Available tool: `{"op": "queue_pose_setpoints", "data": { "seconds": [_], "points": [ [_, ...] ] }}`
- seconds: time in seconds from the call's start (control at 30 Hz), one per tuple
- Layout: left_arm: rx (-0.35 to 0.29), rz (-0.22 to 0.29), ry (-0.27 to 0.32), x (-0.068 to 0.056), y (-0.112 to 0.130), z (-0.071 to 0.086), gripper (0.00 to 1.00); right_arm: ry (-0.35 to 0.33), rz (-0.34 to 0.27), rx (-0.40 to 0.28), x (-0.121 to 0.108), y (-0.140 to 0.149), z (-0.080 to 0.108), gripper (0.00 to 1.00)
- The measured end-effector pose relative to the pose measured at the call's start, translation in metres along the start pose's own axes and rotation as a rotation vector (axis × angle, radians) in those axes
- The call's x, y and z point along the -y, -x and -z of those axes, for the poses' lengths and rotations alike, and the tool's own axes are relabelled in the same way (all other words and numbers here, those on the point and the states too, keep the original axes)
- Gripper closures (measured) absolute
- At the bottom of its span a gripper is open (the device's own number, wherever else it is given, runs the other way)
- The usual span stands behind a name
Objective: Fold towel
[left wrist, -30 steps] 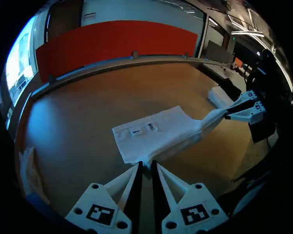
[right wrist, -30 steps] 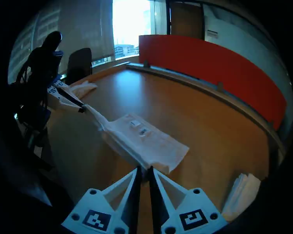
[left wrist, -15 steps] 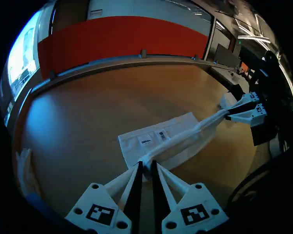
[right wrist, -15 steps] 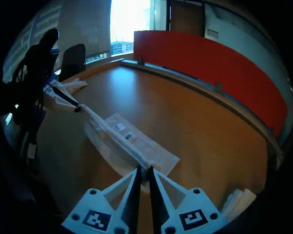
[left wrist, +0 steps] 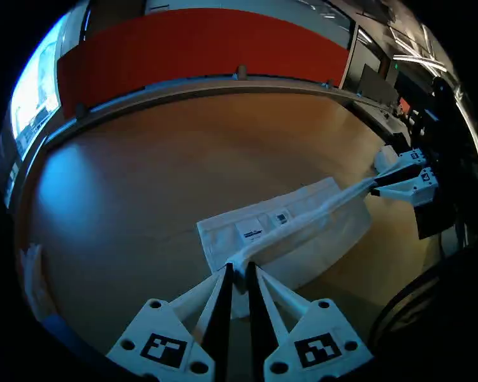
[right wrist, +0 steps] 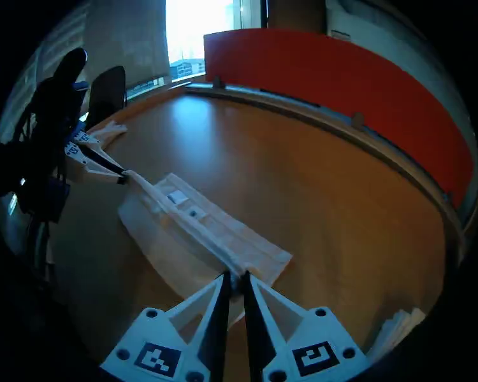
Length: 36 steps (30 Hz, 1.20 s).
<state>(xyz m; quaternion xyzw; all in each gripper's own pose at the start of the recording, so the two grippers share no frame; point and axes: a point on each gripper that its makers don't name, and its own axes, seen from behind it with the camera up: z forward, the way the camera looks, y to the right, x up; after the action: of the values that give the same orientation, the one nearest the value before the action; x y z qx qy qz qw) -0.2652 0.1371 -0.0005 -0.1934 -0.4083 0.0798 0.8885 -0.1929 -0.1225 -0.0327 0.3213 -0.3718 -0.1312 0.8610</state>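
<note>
- The left tongs (left wrist: 239,267) are pressed nearly together, with a bunched corner of the thin white cloth towel (left wrist: 290,232) pinched between their tips.
- The right tongs (right wrist: 234,275) are likewise closed on the opposite end of the towel, with the fabric gathered just at their tips.
- In the left gripper view, the right tongs (left wrist: 374,184) appear farther off at the right, clamped on the towel's far end; a dark figure stands behind them.
- In the right gripper view, the left tongs (right wrist: 121,178) appear at the left, gripping the other end of the towel.
- The towel is stretched between the two tongs, and its held edge forms a raised, taut ridge running from one to the other.
- On one side of the ridge the cloth lies flat on the smooth brown wooden table (left wrist: 175,153); on the other side it drapes down as a loose curved flap that appears to reach the table.
- Two small sewn-in labels (left wrist: 252,230) sit face up on the flat part, just beside the ridge.
- A long red partition panel (left wrist: 194,51) runs along the table's far edge.
- A pile of white folded cloths (right wrist: 395,328) lies on the table, well apart from the towel, at the lower right of the right gripper view.
- Another crumpled white cloth (right wrist: 108,132) rests near the table edge behind the left tongs, beside dark office chairs (right wrist: 108,92).
</note>
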Motion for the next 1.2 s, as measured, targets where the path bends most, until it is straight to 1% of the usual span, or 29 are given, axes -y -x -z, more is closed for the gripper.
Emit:
{"op": "queue_pose_setpoints", "data": {
  "seconds": [0.2,0.4,0.53,0.6,0.67,0.73,0.8,0.87,0.93,1.0,1.07,1.13,1.2],
  "points": [
    [0.028,-0.012,-0.014,0.005,0.01,-0.021,0.83,0.012,-0.025,0.026,-0.002,0.012,-0.015,0.86],
    [0.026,-0.021,-0.036,0.013,0.009,-0.035,0.77,0.037,-0.039,0.051,-0.008,0.023,-0.028,0.83],
    [0.014,-0.037,-0.058,0.018,0.003,-0.042,0.69,0.056,-0.058,0.054,-0.015,0.024,-0.035,0.78],
    [0.007,-0.049,-0.072,0.021,-0.001,-0.045,0.6,0.065,-0.066,0.054,-0.019,0.024,-0.038,0.76],
    [0.005,-0.061,-0.083,0.025,-0.005,-0.048,0.59,0.078,-0.069,0.053,-0.024,0.023,-0.04,0.74],
    [0.002,-0.07,-0.093,0.027,-0.009,-0.05,0.58,0.091,-0.07,0.051,-0.028,0.021,-0.041,0.7],
    [-0.003,-0.079,-0.102,0.03,-0.013,-0.051,0.58,0.104,-0.07,0.049,-0.033,0.018,-0.042,0.68],
    [-0.009,-0.084,-0.108,0.033,-0.017,-0.051,0.55,0.112,-0.069,0.045,-0.037,0.014,-0.043,0.67],
    [-0.016,-0.085,-0.117,0.036,-0.021,-0.05,0.5,0.121,-0.067,0.041,-0.04,0.012,-0.043,0.64],
    [-0.023,-0.085,-0.127,0.039,-0.025,-0.048,0.33,0.13,-0.066,0.037,-0.043,0.009,-0.042,0.59],
    [-0.03,-0.084,-0.133,0.041,-0.028,-0.046,0.17,0.136,-0.065,0.033,-0.045,0.007,-0.041,0.5],
    [-0.031,-0.079,-0.129,0.041,-0.028,-0.045,0.0,0.14,-0.064,0.026,-0.045,0.005,-0.04,0.33],
    [-0.03,-0.071,-0.122,0.039,-0.028,-0.044,0.0,0.144,-0.064,0.02,-0.045,0.004,-0.038,0.23]
  ]
}}
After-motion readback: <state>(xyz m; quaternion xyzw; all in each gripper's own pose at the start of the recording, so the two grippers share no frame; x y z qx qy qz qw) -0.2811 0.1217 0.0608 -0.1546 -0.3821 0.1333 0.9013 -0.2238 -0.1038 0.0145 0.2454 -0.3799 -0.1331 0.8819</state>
